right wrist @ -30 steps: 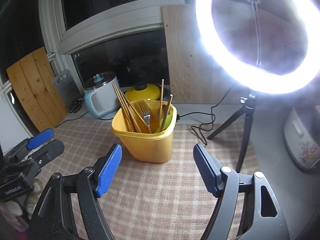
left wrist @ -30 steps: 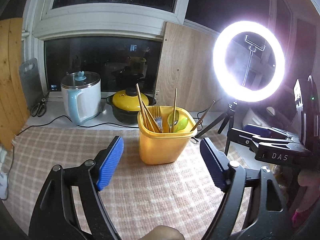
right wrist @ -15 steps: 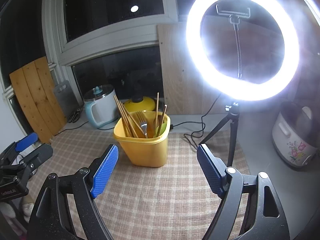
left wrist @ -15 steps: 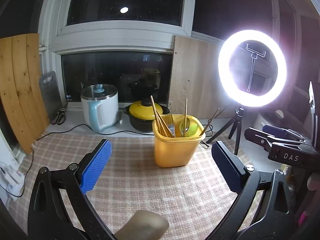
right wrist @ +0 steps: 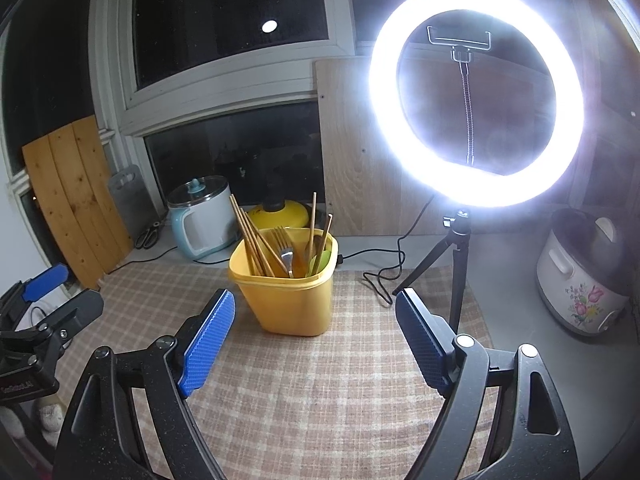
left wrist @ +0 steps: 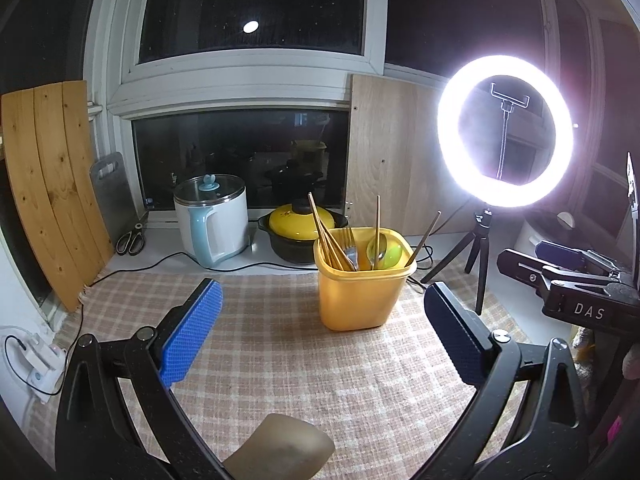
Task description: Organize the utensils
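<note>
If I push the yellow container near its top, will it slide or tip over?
The yellow container probably tips: it stands tall and narrows toward its base. The chopsticks and fork lean above its rim, likely raising its weight. The checked cloth may grip the base rather than let it slide.

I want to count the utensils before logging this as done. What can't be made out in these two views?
- Lower ends of the chopsticks, fork and spoon: hidden by the yellow holder wall, both views.
- Exact chopstick count: sticks overlap, both views.
- Green item in the holder: mostly hidden, identity unclear.
- Table nearest the camera: covered by both open grippers.
</note>
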### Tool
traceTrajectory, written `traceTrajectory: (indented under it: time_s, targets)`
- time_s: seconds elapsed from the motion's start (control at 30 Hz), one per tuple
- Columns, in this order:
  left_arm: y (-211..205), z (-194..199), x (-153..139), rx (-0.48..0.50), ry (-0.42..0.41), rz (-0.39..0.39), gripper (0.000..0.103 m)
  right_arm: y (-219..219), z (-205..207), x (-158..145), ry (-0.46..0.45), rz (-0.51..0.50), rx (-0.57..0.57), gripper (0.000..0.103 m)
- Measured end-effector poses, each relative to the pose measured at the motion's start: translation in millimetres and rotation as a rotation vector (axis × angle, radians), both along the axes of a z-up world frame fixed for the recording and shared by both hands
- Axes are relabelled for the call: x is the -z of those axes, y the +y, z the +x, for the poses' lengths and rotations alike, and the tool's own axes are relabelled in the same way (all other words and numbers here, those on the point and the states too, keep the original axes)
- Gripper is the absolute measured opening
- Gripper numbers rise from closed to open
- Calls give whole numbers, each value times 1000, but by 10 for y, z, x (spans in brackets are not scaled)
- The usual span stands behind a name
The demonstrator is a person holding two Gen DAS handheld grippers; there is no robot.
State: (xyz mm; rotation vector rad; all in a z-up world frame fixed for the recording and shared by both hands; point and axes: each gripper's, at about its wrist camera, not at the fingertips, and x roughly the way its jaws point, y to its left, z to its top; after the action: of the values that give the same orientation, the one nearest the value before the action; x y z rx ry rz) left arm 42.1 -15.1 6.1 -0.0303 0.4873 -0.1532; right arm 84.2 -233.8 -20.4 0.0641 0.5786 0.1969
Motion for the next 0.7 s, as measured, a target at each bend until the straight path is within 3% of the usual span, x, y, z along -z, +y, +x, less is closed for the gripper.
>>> traceTrajectory:
  time_s: [0.7]
  targets:
    - [-50, -64, 30, -4, 18, -2, 103, -38, -75, 38, 13, 5, 8, 83]
